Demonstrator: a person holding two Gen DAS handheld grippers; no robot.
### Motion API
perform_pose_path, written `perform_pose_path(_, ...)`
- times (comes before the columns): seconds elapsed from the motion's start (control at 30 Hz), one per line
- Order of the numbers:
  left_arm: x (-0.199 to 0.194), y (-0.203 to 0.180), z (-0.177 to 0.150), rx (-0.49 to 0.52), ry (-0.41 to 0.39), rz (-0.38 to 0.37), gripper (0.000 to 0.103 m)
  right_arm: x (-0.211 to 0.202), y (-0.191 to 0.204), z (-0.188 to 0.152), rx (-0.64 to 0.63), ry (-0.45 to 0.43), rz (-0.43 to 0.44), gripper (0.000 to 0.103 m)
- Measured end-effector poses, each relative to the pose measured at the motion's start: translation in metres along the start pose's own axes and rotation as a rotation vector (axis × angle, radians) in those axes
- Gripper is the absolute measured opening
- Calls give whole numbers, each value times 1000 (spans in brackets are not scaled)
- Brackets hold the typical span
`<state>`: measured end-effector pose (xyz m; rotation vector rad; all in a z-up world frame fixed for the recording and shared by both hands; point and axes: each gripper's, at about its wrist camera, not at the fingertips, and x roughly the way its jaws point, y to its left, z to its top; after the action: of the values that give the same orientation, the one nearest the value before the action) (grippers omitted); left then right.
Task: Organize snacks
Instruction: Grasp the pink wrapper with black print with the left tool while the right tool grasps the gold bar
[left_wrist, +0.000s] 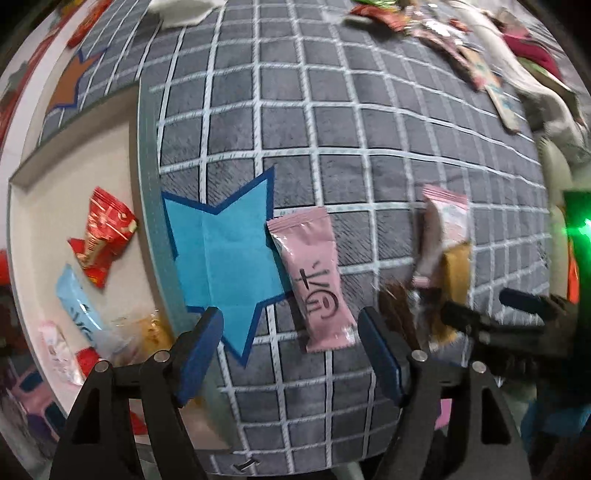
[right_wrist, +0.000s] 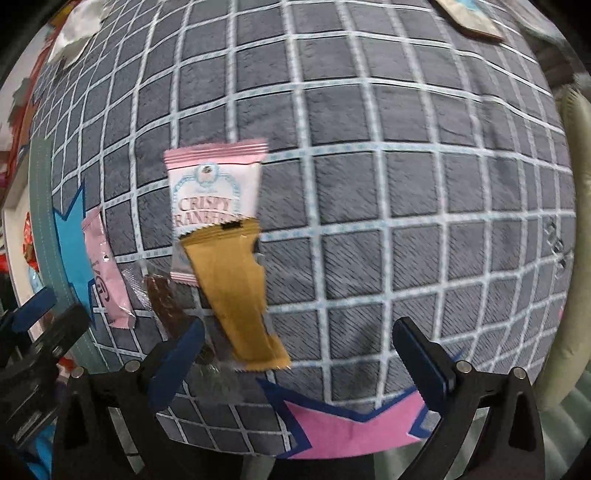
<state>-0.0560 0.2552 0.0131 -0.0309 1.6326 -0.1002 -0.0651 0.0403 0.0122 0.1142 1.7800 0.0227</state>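
A pink snack packet (left_wrist: 310, 280) lies on the grey checked cloth (left_wrist: 332, 129), its top corner on a blue star patch (left_wrist: 225, 258). My left gripper (left_wrist: 291, 332) hangs over it, open, with the packet's lower end between the fingers and untouched. To the right lie a pink-and-white cranberry packet (right_wrist: 214, 199), a gold packet (right_wrist: 236, 295) overlapping it, and a dark brown clear-wrapped snack (right_wrist: 170, 306). My right gripper (right_wrist: 299, 332) stands wide open above the gold packet's lower end, gripping nothing. The pink packet (right_wrist: 105, 273) shows in the right wrist view too.
A white tray (left_wrist: 29, 206) left of the cloth holds a red packet (left_wrist: 107, 236), a light blue packet (left_wrist: 77, 306) and others. A pink star patch (right_wrist: 351, 428) sits at the cloth's near edge. More snacks (left_wrist: 424, 22) are piled at the far right.
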Motion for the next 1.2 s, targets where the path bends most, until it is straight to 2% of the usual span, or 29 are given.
perform_pose_path(0.03,4,1,1,-17,4,4,78,2,1,2,-29,-6,-35,102)
perform_pose_path(0.13,13,7,5,-66,13,27,78,14,-4,-4,-35,6,-70,102)
perform_pose_path(0.33,19,14,5,-82,-8,34,78,26,-43,-20,24,26,-47,102)
perform_pose_path(0.57,22,-3,4,-76,10,47,79,25,-77,-25,102,25,-17,102)
perform_pose_path(0.73,27,-11,0,-39,1,89,87,31,-79,-22,99,24,-28,103)
perform_pose_path(0.83,46,-26,0,-8,44,93,103,32,-74,-20,102,21,-23,103)
perform_pose_path(0.87,45,-29,-1,-13,13,91,103,31,-73,-20,103,21,-24,103)
perform_pose_path(1.1,47,-25,0,-69,28,83,103,35,-59,-23,89,38,-29,103)
perform_pose_path(1.13,49,-23,5,-68,37,84,103,35,-57,-22,80,34,-31,101)
perform_pose_path(1.2,48,-21,7,-66,51,84,102,31,-47,-24,48,8,-40,91)
